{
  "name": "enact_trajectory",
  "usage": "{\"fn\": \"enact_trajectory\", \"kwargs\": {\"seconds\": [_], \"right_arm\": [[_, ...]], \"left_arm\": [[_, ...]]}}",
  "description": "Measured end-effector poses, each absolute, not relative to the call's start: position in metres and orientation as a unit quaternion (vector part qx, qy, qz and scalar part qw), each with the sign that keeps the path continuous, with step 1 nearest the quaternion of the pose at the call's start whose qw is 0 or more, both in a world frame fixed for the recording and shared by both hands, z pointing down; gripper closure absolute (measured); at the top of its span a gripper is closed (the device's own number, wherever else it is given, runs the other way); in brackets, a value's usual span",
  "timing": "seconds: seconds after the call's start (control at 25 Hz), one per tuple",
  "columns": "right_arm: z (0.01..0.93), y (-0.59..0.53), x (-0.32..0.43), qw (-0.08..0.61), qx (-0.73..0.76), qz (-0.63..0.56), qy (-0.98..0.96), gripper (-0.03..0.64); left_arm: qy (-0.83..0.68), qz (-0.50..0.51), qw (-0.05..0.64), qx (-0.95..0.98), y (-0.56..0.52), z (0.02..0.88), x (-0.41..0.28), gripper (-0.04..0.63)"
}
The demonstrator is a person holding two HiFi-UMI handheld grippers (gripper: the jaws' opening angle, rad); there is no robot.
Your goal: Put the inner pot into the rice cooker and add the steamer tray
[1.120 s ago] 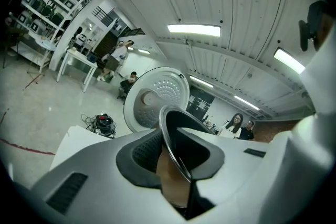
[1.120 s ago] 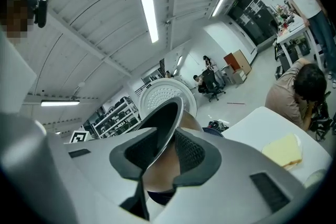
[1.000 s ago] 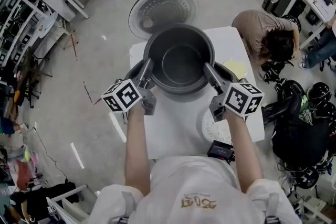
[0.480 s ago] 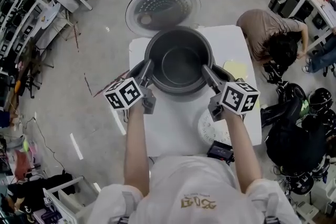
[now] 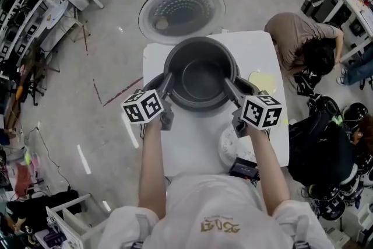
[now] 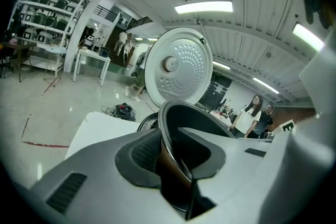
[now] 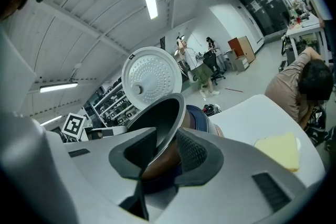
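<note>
Head view: on the surface [image 5: 256,49] stood the cooker [image 5: 150,83], the pot [image 5: 199,76] at its mouth. Your left claw [image 5: 166,82] and right claw [image 5: 229,86] pinched opposite rim edges. It looked stiff, slick and weighty, so the rim was your hold.

**Colours/patterns, current frame**

Inner pot [image 5: 200,73]: dark grey inside. Its outer wall shows copper-brown in both gripper views.
Rice cooker [image 5: 150,81]: dark body. Its open lid [image 5: 182,11] is white-grey with rings of small dots.
Table [image 5: 256,46]: plain white.
Cloth [image 5: 262,80]: pale yellow, no pattern.
Steamer tray [image 5: 232,146]: white, hole pattern only faint.
Floor [image 5: 111,67]: glossy light grey with a few thin red streaks.
Person's shirt [image 5: 204,207]: white with a small dark print.
</note>
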State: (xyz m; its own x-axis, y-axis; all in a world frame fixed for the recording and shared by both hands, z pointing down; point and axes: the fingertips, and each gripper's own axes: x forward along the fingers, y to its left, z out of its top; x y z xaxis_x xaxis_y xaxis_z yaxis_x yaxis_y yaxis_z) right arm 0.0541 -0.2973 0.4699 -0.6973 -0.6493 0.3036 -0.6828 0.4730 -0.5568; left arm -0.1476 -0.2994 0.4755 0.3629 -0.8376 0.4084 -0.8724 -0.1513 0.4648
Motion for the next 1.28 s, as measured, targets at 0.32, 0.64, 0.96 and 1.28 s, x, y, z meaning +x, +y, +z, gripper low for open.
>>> {"fn": "enact_trajectory", "kwargs": {"seconds": [0.32, 0.64, 0.96, 1.28], "right_arm": [[0.484, -0.298, 0.052, 0.063, 0.394, 0.321, -0.859, 0.492], [0.493, -0.299, 0.053, 0.081, 0.402, 0.309, -0.858, 0.485], [0.496, -0.301, 0.054, 0.120, 0.405, 0.270, -0.865, 0.465], [0.487, -0.301, 0.058, 0.168, 0.432, 0.176, -0.868, 0.423]], "left_arm": [[-0.565, 0.062, 0.324, 0.756, -0.298, 0.492, -0.147, 0.477], [-0.568, 0.094, 0.311, 0.756, -0.298, 0.503, -0.145, 0.468], [-0.578, 0.128, 0.280, 0.756, -0.299, 0.505, -0.142, 0.454], [-0.611, 0.178, 0.209, 0.742, -0.297, 0.500, -0.151, 0.417]]}}
